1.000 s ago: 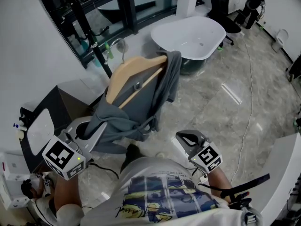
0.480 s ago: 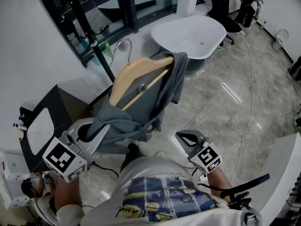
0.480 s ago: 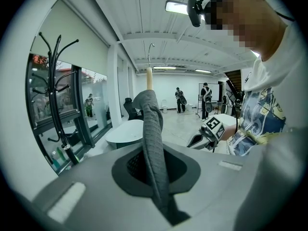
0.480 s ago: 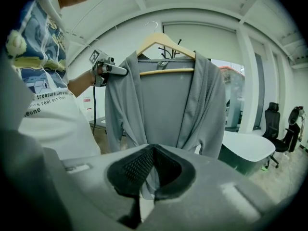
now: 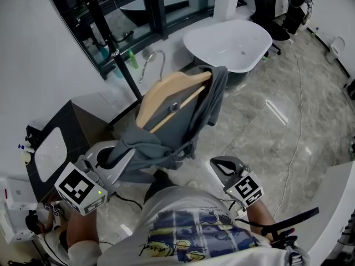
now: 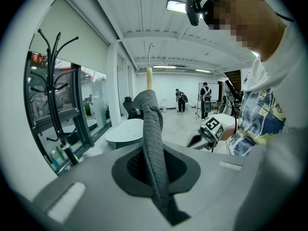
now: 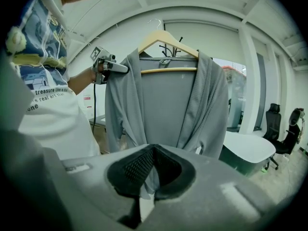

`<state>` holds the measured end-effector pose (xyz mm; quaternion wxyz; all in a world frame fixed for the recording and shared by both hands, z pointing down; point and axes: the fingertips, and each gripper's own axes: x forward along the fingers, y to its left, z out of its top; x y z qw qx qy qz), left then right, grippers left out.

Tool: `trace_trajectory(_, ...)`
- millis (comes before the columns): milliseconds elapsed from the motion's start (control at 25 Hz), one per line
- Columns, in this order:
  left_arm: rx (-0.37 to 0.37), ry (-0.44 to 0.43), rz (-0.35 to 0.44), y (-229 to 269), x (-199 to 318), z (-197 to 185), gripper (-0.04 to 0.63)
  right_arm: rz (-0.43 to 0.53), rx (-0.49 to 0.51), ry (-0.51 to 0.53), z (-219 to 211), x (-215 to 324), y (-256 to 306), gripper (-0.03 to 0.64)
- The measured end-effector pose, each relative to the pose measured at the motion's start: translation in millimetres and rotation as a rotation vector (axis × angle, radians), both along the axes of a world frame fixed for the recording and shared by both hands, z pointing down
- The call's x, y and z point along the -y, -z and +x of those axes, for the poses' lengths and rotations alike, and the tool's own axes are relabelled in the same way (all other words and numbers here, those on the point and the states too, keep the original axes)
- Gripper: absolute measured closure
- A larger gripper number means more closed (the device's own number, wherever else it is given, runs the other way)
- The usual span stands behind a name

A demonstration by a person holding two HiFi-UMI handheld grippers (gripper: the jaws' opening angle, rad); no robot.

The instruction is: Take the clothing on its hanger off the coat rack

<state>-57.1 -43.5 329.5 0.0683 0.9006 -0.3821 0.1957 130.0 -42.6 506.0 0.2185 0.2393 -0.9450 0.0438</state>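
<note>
A grey garment (image 5: 166, 129) hangs on a wooden hanger (image 5: 172, 87) in mid-air, and the metal hook (image 5: 155, 60) is off the black coat rack (image 5: 111, 43). My left gripper (image 5: 113, 155) is shut on the garment's shoulder fabric. In the left gripper view the grey cloth (image 6: 154, 143) runs straight through my left gripper (image 6: 156, 172). My right gripper (image 5: 219, 162) is shut on nothing, low at the right and apart from the garment. The right gripper view shows the garment (image 7: 168, 114) spread on its hanger (image 7: 166, 37), with the left gripper (image 7: 120, 67) at its shoulder.
A white bathtub (image 5: 227, 43) stands just beyond the garment. A dark cabinet (image 5: 69, 121) is at the left by the wall. Black office chairs (image 5: 269, 10) stand at the back right. A white counter (image 5: 333, 198) edges the right side, and a cable (image 5: 294, 121) crosses the marble floor.
The hanger with the garment has drifted a little to the right, away from the coat rack. Both grippers keep their hold and stance.
</note>
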Motion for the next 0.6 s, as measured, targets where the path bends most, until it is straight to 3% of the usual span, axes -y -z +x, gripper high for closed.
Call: trace_trajectory(600,-0.023,-0.003,-0.028,-50.0,50.9,-20.8,0.591,0.0,-0.008,-0.063,7.0,14.5,-47.7,0.615)
